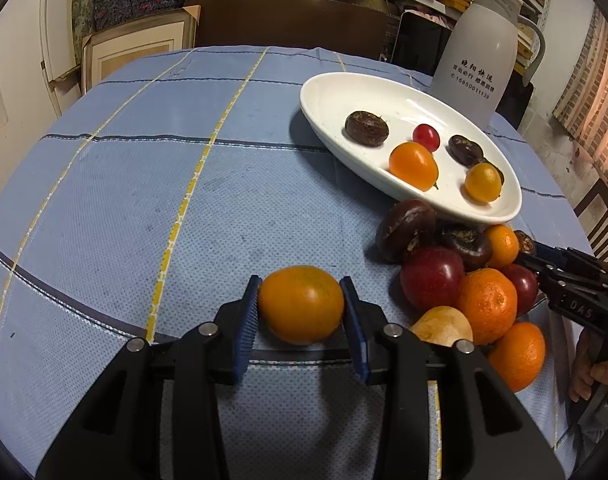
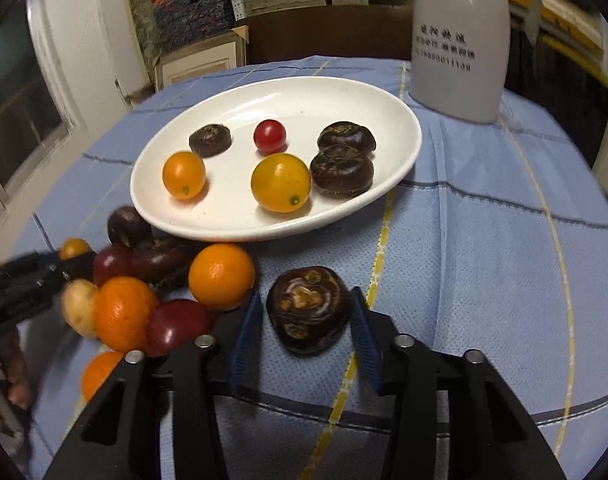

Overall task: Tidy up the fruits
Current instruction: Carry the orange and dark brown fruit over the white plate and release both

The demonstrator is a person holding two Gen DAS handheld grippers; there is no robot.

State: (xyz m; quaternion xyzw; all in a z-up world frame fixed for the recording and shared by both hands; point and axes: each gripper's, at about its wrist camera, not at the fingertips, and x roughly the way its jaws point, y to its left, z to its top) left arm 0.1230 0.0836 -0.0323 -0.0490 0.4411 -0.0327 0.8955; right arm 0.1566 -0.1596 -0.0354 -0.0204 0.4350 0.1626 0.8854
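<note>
My left gripper [image 1: 300, 286] is shut on an orange fruit [image 1: 301, 304] just above the blue cloth, left of the fruit pile [image 1: 460, 276]. My right gripper [image 2: 306, 300] is shut on a dark brown water chestnut [image 2: 308, 310], right of the same pile [image 2: 159, 288] and in front of the white oval plate [image 2: 223, 216]. The plate [image 1: 328, 96] holds two orange fruits, a red cherry tomato [image 1: 426, 137] and some dark chestnuts. The right gripper also shows at the right edge of the left wrist view [image 1: 532, 254].
A white thermos jug [image 1: 484, 48] stands behind the plate, also in the right wrist view [image 2: 460, 36]. The round table has a blue checked cloth [image 1: 143, 168]. Shelves, a cardboard box [image 1: 135, 48] and a dark chair back stand beyond the table's far edge.
</note>
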